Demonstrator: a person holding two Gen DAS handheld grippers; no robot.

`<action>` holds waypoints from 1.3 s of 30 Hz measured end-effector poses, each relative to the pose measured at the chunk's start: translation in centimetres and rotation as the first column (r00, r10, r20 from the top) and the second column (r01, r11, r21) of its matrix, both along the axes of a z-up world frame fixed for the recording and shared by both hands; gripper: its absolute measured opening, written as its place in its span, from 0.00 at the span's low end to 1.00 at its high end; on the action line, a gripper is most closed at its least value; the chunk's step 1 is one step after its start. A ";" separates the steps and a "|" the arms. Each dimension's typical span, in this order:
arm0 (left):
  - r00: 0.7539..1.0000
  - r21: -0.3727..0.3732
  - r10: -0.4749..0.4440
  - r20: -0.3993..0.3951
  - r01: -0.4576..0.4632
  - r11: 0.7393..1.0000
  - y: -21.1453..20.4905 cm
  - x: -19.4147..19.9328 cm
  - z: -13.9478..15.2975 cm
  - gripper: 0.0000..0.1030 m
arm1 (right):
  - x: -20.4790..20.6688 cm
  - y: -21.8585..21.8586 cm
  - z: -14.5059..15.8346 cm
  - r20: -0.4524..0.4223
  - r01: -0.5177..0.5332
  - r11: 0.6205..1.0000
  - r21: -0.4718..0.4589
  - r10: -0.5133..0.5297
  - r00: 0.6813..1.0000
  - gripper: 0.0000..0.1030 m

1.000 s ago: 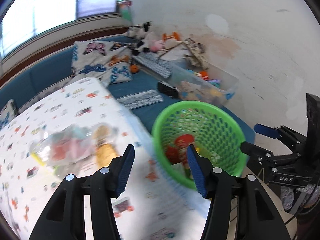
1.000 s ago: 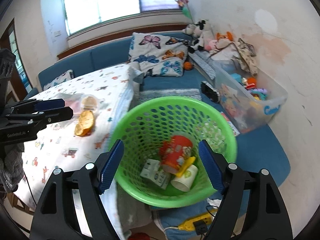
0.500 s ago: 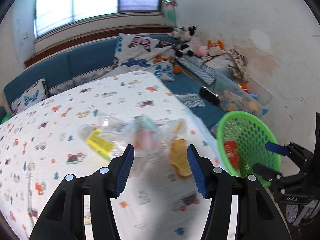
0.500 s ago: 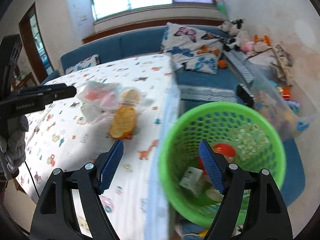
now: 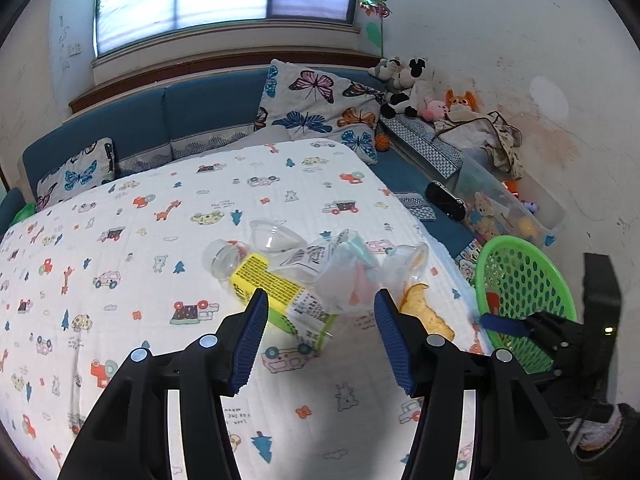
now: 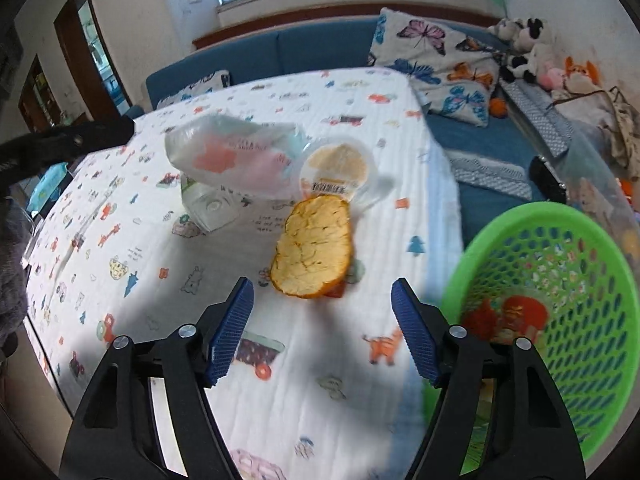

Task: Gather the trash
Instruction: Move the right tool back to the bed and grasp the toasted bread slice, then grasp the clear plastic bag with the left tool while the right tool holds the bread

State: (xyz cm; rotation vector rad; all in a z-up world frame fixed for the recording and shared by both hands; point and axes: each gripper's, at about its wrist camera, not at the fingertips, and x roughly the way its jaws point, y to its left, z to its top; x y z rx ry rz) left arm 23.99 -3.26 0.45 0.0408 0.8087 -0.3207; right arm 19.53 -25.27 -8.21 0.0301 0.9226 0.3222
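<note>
Trash lies on the patterned tablecloth [image 5: 120, 240]: a clear plastic bottle [image 5: 272, 284] with a yellow label, a crumpled clear plastic bag [image 5: 344, 272], a clear plastic cup [image 6: 340, 168] and an orange peel [image 6: 314, 246]. My left gripper [image 5: 318, 340] is open and empty just in front of the bottle and bag. My right gripper [image 6: 322, 334] is open and empty just in front of the orange peel. A green basket [image 6: 560, 304] with a red cup inside stands beside the table at the right; it also shows in the left wrist view [image 5: 524, 292].
A blue sofa [image 5: 192, 116] with butterfly cushions [image 5: 320, 112] runs behind the table. Plush toys [image 5: 404, 84] and a clear storage box [image 5: 508, 204] of toys sit along the right wall. The table edge [image 6: 444, 216] drops off toward the basket.
Both grippers swung left from over the green basket to over the table. The trash pile now sits in front of both open grippers.
</note>
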 end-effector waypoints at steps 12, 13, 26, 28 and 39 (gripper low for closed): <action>1.000 -0.006 -0.009 -0.022 0.009 1.000 0.3 1.3 -1.2 0.52 | 2.1 1.7 -2.6 -0.037 0.002 0.999 -0.034 -0.003 0.999 0.57; 1.000 -0.004 -0.010 -0.022 0.010 1.000 0.2 1.4 -1.3 0.52 | 2.1 1.9 -2.6 -0.034 0.000 0.999 -0.042 -0.001 0.999 0.56; 0.998 0.023 -0.055 -0.023 0.055 0.998 -1.8 2.5 -2.6 0.52 | 1.0 1.4 -2.2 -0.016 -0.007 0.999 -0.054 0.006 1.000 0.40; 0.998 0.028 -0.060 -0.026 0.060 0.998 -2.1 2.9 -2.8 0.52 | 0.7 1.2 -2.0 -0.015 -0.007 0.999 -0.052 0.006 1.000 0.40; 0.996 0.090 -0.088 -0.024 0.090 0.992 -3.6 4.9 -3.8 0.51 | -1.0 -0.4 -1.6 -0.021 0.003 1.000 -0.022 -0.003 1.000 0.39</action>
